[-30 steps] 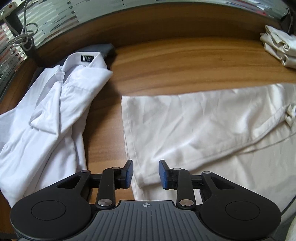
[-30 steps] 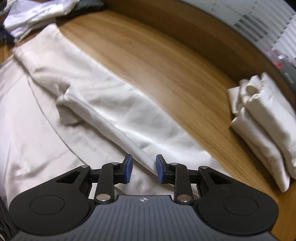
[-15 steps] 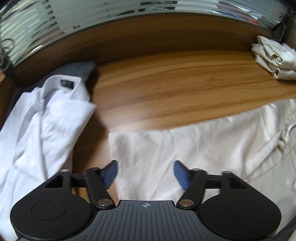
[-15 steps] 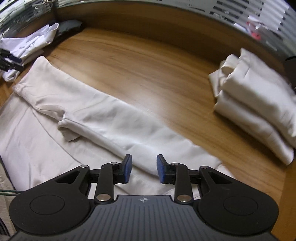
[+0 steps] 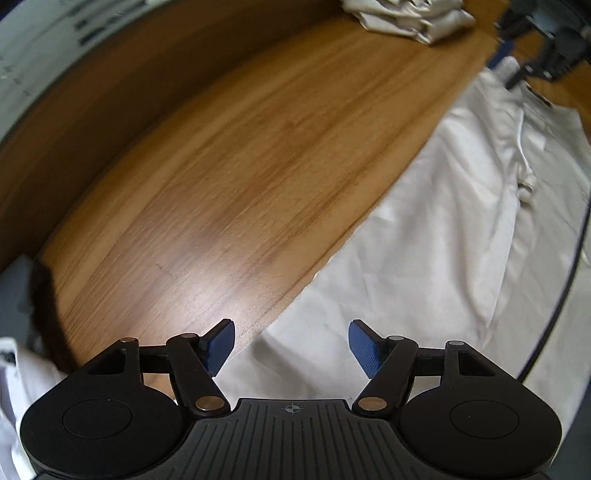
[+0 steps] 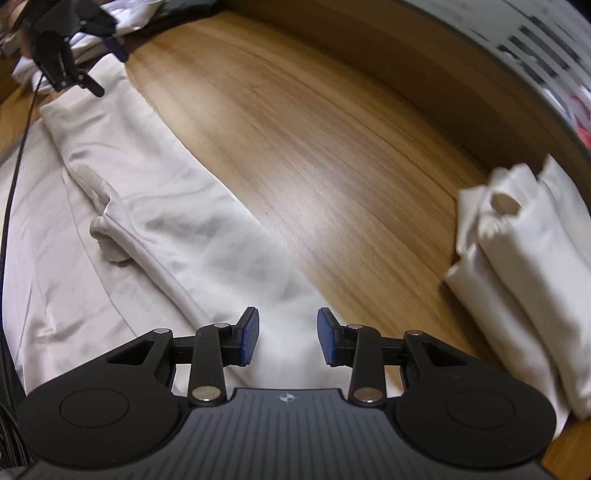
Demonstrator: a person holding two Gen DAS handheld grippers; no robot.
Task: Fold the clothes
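A cream garment (image 5: pixel 424 258) lies flat on the wooden table (image 5: pixel 240 184), with a narrow part folded over it and a small bunched knot (image 6: pixel 107 236). My left gripper (image 5: pixel 291 345) is wide open and empty, just above the garment's corner at the table side. My right gripper (image 6: pixel 288 338) is open and empty, low over the other end of the garment (image 6: pixel 177 236). The left gripper shows in the right wrist view (image 6: pixel 62 55) at the far end of the cloth; the right gripper shows blurred in the left wrist view (image 5: pixel 535 55).
A pile of folded cream clothes (image 6: pixel 524 266) sits at the table's right, also at the top of the left wrist view (image 5: pixel 406 18). A white shirt (image 5: pixel 14 387) and dark cloth lie at the left. A raised wooden ledge (image 6: pixel 406 66) runs along the back.
My left gripper opened wide and swung right, away from the white shirt, toward the garment's edge. My right gripper opened wider and moved lower over the cloth.
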